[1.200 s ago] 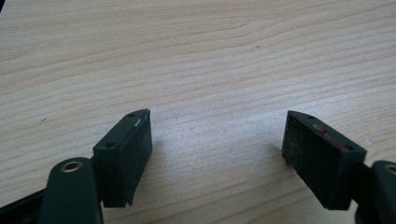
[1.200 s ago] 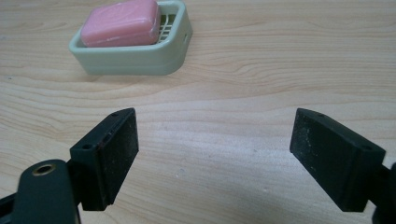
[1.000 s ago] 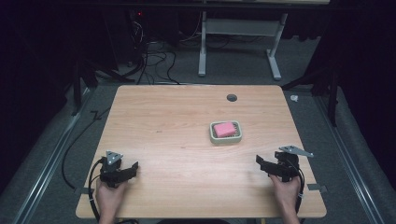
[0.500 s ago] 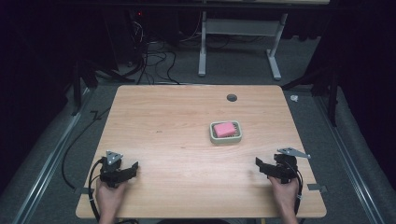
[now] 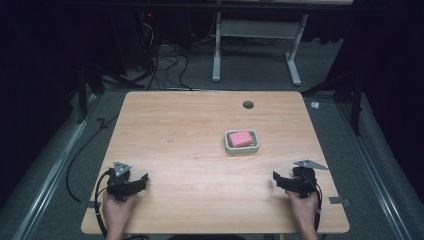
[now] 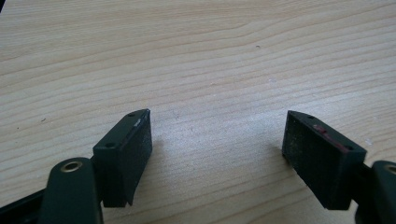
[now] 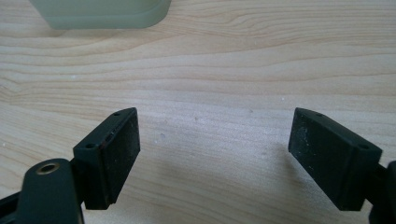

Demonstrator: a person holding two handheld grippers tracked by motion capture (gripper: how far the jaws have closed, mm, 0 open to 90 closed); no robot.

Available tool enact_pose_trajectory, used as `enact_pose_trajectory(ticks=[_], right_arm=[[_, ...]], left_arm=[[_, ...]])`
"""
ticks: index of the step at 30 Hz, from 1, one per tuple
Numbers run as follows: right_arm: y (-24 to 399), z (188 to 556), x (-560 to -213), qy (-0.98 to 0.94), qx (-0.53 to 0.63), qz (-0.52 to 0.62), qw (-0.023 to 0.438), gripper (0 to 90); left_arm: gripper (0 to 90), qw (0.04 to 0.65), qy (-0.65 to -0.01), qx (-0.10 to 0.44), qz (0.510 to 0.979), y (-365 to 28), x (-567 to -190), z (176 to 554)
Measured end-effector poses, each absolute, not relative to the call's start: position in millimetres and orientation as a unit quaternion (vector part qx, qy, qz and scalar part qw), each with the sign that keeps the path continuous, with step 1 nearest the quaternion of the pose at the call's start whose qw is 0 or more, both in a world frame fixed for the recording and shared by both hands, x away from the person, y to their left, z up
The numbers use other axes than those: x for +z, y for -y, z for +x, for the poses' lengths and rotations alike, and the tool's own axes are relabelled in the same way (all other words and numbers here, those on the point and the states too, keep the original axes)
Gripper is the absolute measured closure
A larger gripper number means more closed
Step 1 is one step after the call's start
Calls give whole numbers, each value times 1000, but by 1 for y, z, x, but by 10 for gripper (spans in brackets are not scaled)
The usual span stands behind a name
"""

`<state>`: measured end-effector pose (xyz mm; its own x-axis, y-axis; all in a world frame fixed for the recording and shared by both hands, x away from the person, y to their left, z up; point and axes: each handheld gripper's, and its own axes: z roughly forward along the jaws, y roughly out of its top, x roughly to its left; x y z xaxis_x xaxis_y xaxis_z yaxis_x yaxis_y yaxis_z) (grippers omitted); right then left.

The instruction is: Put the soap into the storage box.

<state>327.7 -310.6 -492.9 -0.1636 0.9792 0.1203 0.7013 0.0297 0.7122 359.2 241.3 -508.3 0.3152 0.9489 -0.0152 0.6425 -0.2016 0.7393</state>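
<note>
Pink sponge (image 5: 240, 138) sits in the grey-green tray (image 5: 227, 145), table (image 5: 190, 125) centre-right. Right gripper (image 5: 278, 180) at tray's 5 o'clock, fingers apart, empty. Left gripper (image 5: 142, 181) at 8 o'clock, fingers apart, empty.

A fixed high camera looks forward and down over the whole wooden table (image 5: 190, 150), while both gripper cameras skim the same tabletop at close range, the right facing the soap dish (image 7: 100, 13).

Jaws spread wide over bare wood

Right gripper (image 7: 215, 140) empty above the light woodgrain desk (image 7: 243, 60); pale green plastic tray (image 7: 100, 11) peeks in top left.
</note>
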Motion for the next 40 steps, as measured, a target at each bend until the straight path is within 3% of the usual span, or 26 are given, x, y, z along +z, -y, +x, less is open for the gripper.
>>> enact_pose_trajectory(ticks=[15, 23, 40], right_arm=[[307, 328, -498, -696, 312, 610, 217, 175], [301, 327, -502, -708, 289, 593, 254, 172], [300, 327, -503, -716, 293, 582, 250, 163]], left_arm=[[247, 332, -538, 231, 740, -241, -508, 359], [246, 331, -538, 231, 740, -241, -508, 359], [246, 332, -537, 231, 740, -241, -508, 359]])
